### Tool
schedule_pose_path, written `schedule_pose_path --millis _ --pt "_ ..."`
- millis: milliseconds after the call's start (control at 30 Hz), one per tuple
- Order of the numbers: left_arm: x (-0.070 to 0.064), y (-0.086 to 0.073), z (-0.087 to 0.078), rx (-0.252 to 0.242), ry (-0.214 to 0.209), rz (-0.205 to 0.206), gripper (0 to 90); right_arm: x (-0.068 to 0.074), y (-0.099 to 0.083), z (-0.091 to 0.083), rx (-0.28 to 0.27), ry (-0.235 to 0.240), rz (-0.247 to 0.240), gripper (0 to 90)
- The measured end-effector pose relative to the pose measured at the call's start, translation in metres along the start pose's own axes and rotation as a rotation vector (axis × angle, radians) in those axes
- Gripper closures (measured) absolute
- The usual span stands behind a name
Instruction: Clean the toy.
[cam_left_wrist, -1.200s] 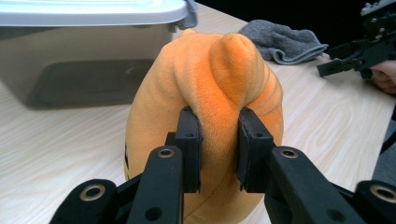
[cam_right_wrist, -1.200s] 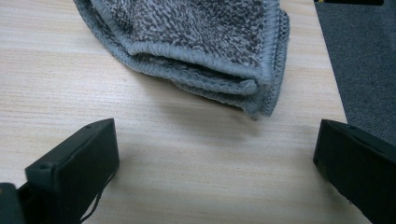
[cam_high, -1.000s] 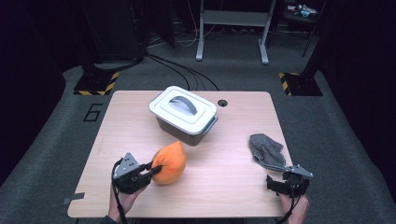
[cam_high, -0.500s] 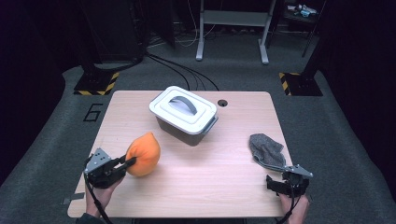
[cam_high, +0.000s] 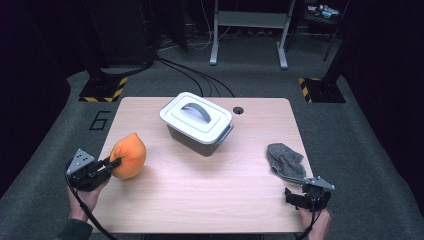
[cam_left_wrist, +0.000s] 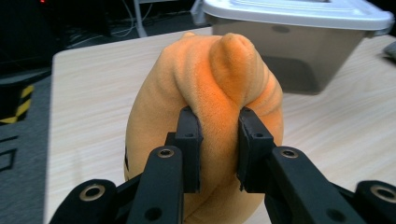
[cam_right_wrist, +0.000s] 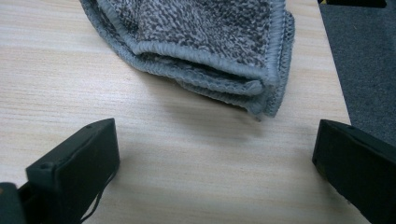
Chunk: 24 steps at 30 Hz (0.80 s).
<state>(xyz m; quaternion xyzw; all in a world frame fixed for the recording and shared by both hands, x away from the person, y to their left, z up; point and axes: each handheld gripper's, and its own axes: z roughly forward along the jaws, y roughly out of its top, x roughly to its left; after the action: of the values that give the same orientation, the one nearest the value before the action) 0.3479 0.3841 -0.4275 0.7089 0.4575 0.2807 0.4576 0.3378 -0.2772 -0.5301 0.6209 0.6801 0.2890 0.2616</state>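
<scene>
The orange plush toy (cam_high: 128, 155) sits at the left edge of the table (cam_high: 210, 200), on my left side, and I hold it there. In the left gripper view the orange plush toy (cam_left_wrist: 219, 116) bulges up between my two black jaws, which pinch a thick fold of its soft fabric from both sides, so the cloth puckers into a ridge above them. My left gripper (cam_high: 111, 165) comes at the toy from the outer side, off the table's left edge, with the grey three-cornered plate on top and my hand below it.

Past the toy, toward the middle of the table, stands the grey box (cam_high: 199, 131) with its white lid (cam_high: 196, 115) shut and a grey handle lying across the lid. In the left gripper view the same box (cam_left_wrist: 303, 56) rises right behind the toy.

Well apart, near the right edge, lies a folded grey cloth (cam_high: 285, 160). My right gripper (cam_high: 300, 192) rests just short of it at the near right corner. In the right gripper view its jaws stand wide, one at each side, with bare wood between them and the grey cloth (cam_right_wrist: 205, 42) lying ahead, untouched.
</scene>
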Motion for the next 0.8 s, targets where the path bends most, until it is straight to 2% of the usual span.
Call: schedule_pose_path --millis 167,300,333,467,533,600,700,800 --pt "0.019 0.009 0.0 0.016 0.046 0.052 73.7 0.0 0.0 0.0 -0.005 0.001 0.0 0.0" --pt "0.029 0.007 0.006 0.016 0.048 0.036 73.5 0.0 0.0 0.0 0.003 0.002 -0.001 0.0" --pt "0.029 0.005 0.01 0.033 0.04 0.029 73.4 0.0 0.0 0.0 0.002 0.002 -0.003 0.0" --pt "0.02 -0.007 0.026 0.099 0.032 0.052 71.8 0.0 0.0 0.0 0.0 0.0 0.001 0.0" --pt "0.013 -0.015 0.031 0.091 0.009 0.047 70.4 0.0 0.0 0.0 0.0 0.0 0.001 0.0" --pt "0.008 -0.017 0.032 0.08 0.007 0.028 67.8 0.0 0.0 0.0 0.0 0.001 0.0 0.0" --pt "0.004 -0.017 0.032 0.088 0.004 0.016 59.3 0.0 0.0 0.0 0.001 0.002 0.0 0.0" --pt "0.002 -0.016 0.031 0.071 0.003 -0.003 48.4 0.0 0.0 0.0 0.001 0.002 0.0 0.0"
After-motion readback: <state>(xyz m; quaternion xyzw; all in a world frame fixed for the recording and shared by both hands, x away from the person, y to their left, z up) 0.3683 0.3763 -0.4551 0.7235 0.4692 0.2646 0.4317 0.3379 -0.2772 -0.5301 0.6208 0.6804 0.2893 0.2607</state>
